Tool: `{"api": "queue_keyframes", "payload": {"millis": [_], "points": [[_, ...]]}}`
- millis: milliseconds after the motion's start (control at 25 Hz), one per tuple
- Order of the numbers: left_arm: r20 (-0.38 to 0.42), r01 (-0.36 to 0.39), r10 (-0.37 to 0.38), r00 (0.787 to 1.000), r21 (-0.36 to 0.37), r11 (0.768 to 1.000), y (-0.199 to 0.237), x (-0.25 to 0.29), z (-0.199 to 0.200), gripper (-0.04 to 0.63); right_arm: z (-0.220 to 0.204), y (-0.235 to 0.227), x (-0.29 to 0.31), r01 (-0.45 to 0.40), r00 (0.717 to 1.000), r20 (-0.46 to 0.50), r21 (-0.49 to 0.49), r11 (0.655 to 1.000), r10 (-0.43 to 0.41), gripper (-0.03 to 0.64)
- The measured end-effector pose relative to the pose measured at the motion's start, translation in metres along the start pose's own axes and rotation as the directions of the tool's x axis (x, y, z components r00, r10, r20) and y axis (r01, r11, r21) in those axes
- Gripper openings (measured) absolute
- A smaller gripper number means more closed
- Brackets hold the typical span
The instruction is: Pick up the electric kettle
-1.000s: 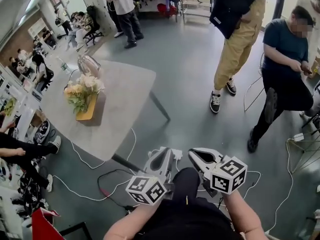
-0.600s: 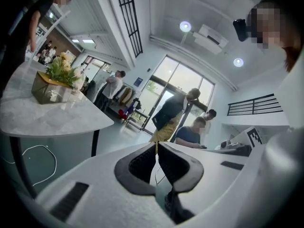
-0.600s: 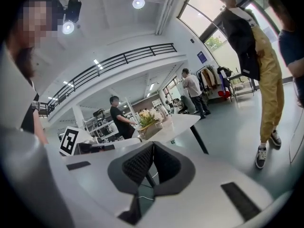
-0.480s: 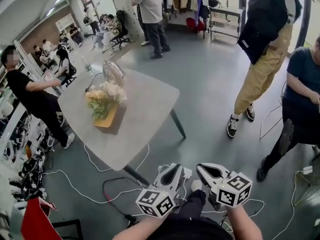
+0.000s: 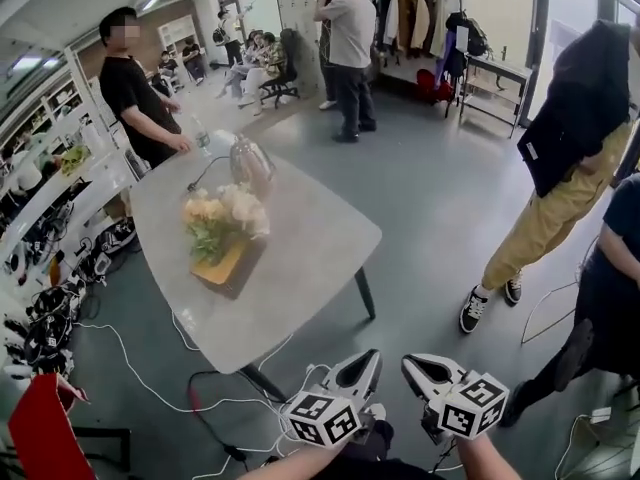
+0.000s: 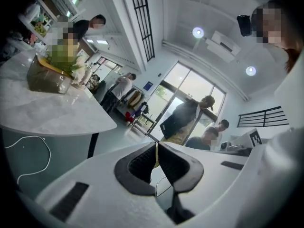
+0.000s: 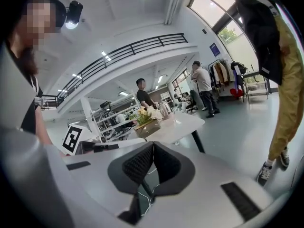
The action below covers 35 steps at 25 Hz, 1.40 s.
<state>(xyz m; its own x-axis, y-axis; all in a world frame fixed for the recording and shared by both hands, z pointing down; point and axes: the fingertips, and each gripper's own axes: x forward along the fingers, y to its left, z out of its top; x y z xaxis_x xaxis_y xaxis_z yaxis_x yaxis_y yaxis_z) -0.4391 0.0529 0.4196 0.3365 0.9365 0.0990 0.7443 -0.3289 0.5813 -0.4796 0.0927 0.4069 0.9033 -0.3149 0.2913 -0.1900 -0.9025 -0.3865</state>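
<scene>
Electric kettle (image 5: pixel 252 164), rounded body of clear glass and bright metal: stands upright on the far end of the bench, untouched, well apart from both claws. Nearest, left claw (image 5: pixel 368 364), white shell with black ribbed pads and a marker cube at its rear: jaws together, nothing between them, held low over the floor short of the bench's near edge. Beside it, right claw (image 5: pixel 412 366), same make: jaws likewise pressed together and empty, pointing toward the bench. Next, loose white cables (image 5: pixel 160 393) on the grey floor, running under the bench. Next, bench (image 5: pixel 305 243), pale grey top with rounded corners on dark slanted legs, its near half bare. Mid-bench, bunch of cream and yellow flowers (image 5: pixel 225 220) in a shallow yellow wooden box, between the claws and the kettle. Beyond the kettle, person in a black shirt (image 5: pixel 135 88) standing at the bench's far side. Progress, as judged: none of the pick-up is done. Remaining: close in past the flowers, open a claw, take hold of the kettle, lift it clear. The handle cannot be made out from here.
</scene>
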Motion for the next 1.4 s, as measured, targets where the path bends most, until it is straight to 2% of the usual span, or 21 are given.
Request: {"api": "queue_keyframes", "payload": {"millis": [120, 480, 800, 960, 1120, 1240, 1400], "points": [[0.013, -0.005, 0.005, 1.0, 0.018, 1.0, 0.005, 0.024, 0.013, 0.018, 0.017, -0.023, 0.018, -0.025, 1.0, -0.006, 0.006, 1.0, 0.025, 0.006], [0.097, -0.144, 0.142, 0.985, 0.015, 0.989, 0.075, 0.067, 0.056, 0.018, 0.06, -0.07, 0.099, -0.144, 0.988, -0.065, -0.036, 0.989, 0.141, 0.006], [0.109, -0.226, 0.222, 0.969, 0.022, 0.974, 0.099, 0.085, 0.078, 0.018, 0.091, -0.106, 0.13, -0.18, 0.983, -0.051, -0.009, 0.984, 0.179, 0.006], [0.151, -0.252, 0.249, 0.957, 0.005, 0.968, 0.107, 0.095, 0.092, 0.018, 0.104, -0.123, 0.144, -0.211, 0.976, -0.057, -0.019, 0.977, 0.21, 0.006], [0.192, -0.31, 0.301, 0.934, 0.021, 0.95, 0.113, 0.121, 0.109, 0.017, 0.125, -0.145, 0.159, -0.259, 0.964, -0.065, -0.024, 0.966, 0.257, 0.006], [0.217, -0.366, 0.358, 0.908, -0.006, 0.931, 0.116, 0.153, 0.12, 0.018, 0.144, -0.165, 0.163, -0.305, 0.949, -0.1, -0.061, 0.951, 0.298, 0.006], [0.234, -0.403, 0.398, 0.887, -0.028, 0.915, 0.11, 0.199, 0.124, 0.017, 0.16, -0.2, 0.166, -0.358, 0.928, -0.143, -0.08, 0.93, 0.345, 0.006]]}}
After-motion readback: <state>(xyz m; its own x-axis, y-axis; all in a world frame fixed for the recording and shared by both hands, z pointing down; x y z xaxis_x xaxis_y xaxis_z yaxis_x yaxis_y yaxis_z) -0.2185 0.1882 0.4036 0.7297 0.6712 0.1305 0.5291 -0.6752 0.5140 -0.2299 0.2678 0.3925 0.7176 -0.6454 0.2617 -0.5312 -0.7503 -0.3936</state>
